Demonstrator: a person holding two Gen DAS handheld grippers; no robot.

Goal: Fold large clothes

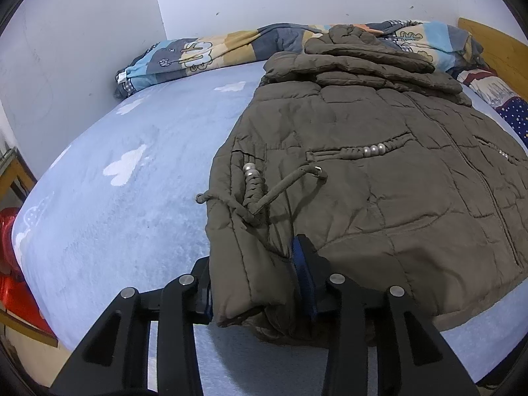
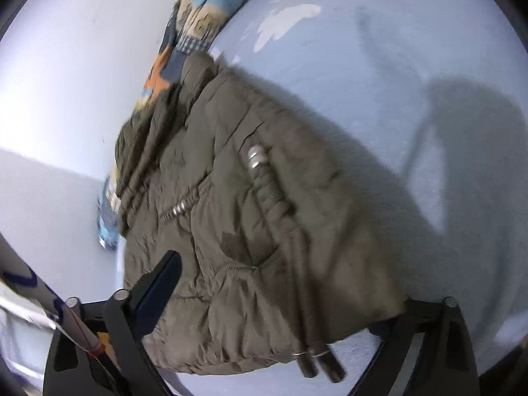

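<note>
- Left gripper (image 1: pixel 252 292): sitting nearest in its own view, pinching the near hem corner of the jacket (image 1: pixel 379 178); a thick fold of padded cloth is bunching between the blue pads, one pad bearing on top of the fabric.
- Right gripper (image 2: pixel 267 300): standing with its fingers spread wide on either side of a jacket edge; the cloth is lying between them, and no pad appears to be pressing on it. This view is blurring.
- Drawcords (image 2: pixel 316 359): two cord ends with metal rings are dangling off the hem just ahead of the right gripper.
- Jacket: a brown quilted coat lying flat on the bed (image 1: pixel 125 198), its long axis running away from both grippers, hem close, collar and hood far, sleeves folded over the upper part.
- Relation for the coming move, as a judgement: with the hem at the tongs and the collar straight ahead, carrying the hem forward looks like the natural fold; the left side is already gripping, the right is needing to close first.
- Patterned quilt (image 1: pixel 211 54): bundling along the far wall, touching the hood.
</note>
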